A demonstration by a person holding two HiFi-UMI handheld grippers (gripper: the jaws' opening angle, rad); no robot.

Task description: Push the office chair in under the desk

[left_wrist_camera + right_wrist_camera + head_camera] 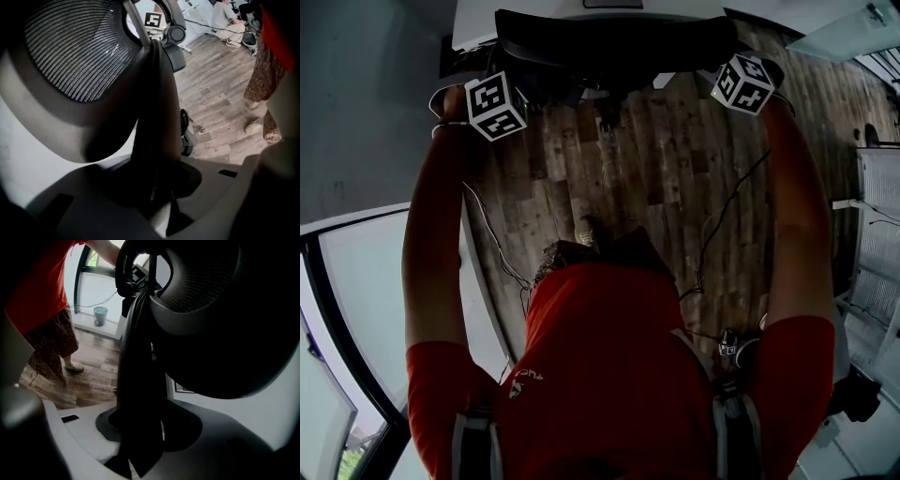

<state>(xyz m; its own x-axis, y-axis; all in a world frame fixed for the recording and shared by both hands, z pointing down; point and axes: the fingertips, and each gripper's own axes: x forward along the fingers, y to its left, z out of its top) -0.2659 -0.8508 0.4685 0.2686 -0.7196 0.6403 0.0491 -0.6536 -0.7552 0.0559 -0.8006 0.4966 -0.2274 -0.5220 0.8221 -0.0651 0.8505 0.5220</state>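
Observation:
The black office chair (609, 42) stands at the top of the head view, its backrest towards me, against the white desk (478, 23). My left gripper (525, 82) is at the backrest's left edge and my right gripper (724, 73) at its right edge. In the left gripper view the dark edge of the backrest (157, 117) runs down between the jaws of the left gripper (161, 206), beside the mesh (79, 51). The right gripper (140, 446) is closed the same way on the opposite edge (138, 371). Both pairs of jaws are filled by the frame.
Wooden floor lies beneath me, with thin cables (722, 216) trailing across it. A glass door (356, 309) is at my left and a white rack (877, 234) at my right. A person (227, 18) sits on the floor far off. A small bin (100, 315) stands by the window.

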